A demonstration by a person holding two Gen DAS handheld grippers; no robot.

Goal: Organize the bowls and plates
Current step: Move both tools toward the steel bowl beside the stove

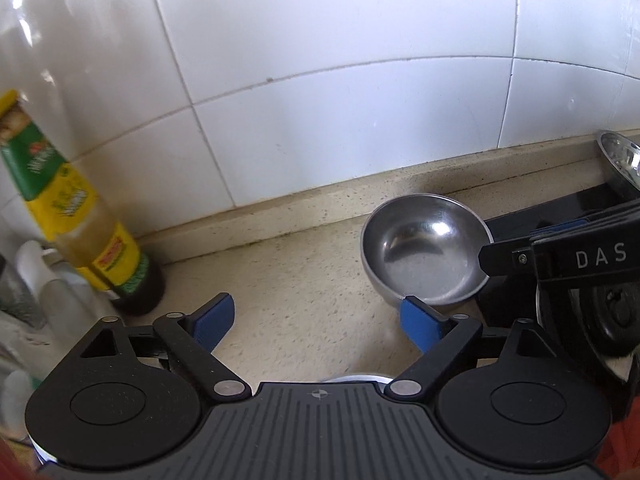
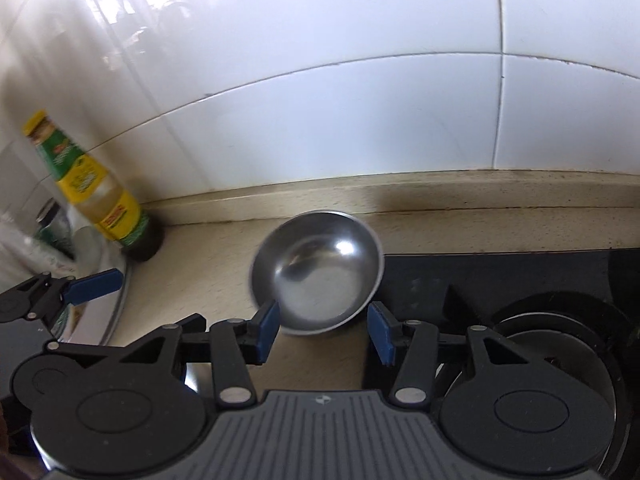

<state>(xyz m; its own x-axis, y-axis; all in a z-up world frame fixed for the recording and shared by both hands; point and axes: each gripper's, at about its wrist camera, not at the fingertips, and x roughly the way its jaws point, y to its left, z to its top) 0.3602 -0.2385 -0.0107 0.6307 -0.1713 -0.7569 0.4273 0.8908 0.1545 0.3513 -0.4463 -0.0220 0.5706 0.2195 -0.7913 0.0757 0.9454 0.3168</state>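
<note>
Evidently both empty, left claw spread wide over counter, right claw part-open, straddling steel bowl.

White letters "DAS" stand on the right tongs; the bottle label seems too blurred to read.

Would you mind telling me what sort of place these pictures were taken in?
Most likely a home kitchen: a speckled countertop runs under a white tiled wall, a gas stove sits beside it, and a steel bowl and a condiment bottle stand nearby.
</note>
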